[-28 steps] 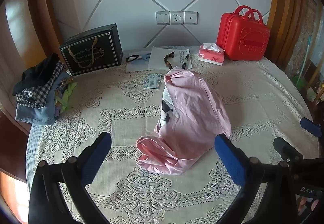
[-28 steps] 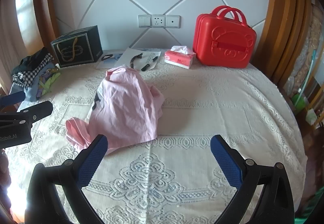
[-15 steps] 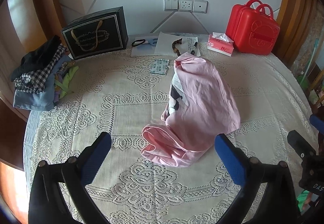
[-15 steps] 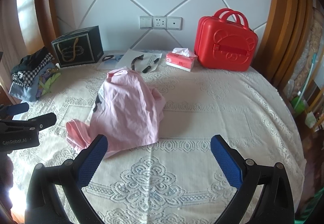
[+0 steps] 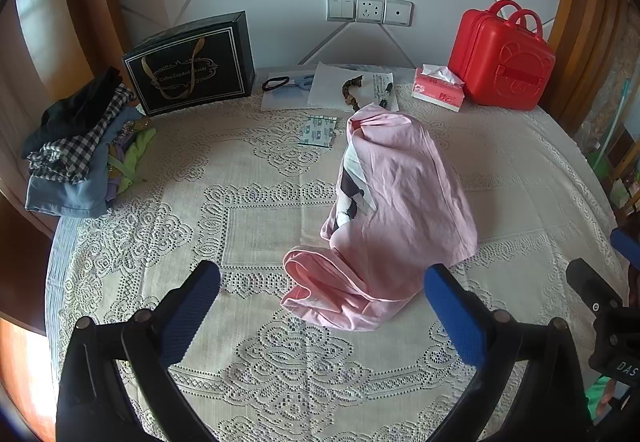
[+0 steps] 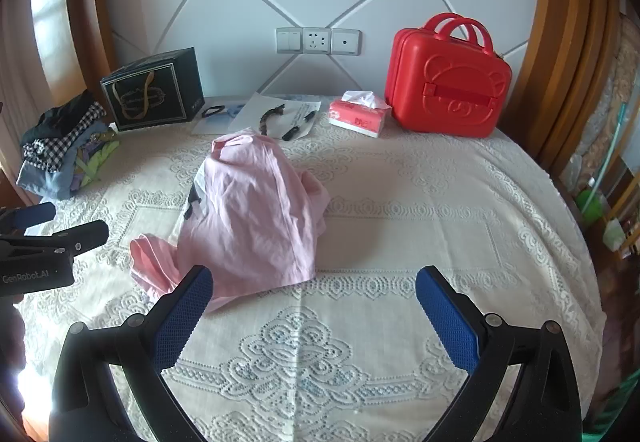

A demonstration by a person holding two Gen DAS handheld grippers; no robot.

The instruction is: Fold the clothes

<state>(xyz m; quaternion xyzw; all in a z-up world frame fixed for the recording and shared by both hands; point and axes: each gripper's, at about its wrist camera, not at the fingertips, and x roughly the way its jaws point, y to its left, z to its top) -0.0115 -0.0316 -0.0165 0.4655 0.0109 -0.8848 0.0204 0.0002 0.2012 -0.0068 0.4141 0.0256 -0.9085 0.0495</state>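
Your left gripper (image 5: 322, 306): jaws spread wide, nothing between pads, hovering over near edge of lace tablecloth (image 5: 248, 226). Your right gripper (image 6: 310, 308): same, wide apart and empty. Pink garment (image 5: 394, 214) lies crumpled mid-table, partly bunched, dark print showing on its left side, rolled hem nearest you; neither gripper touching it. Clothes pile (image 5: 76, 150) sits at far left table edge. Black gift bag (image 5: 192, 62), tissue box (image 5: 438, 88) and red case (image 5: 502, 58) line wall side.

The pink garment (image 5: 396, 210) folds over, hiding most of its dark print.
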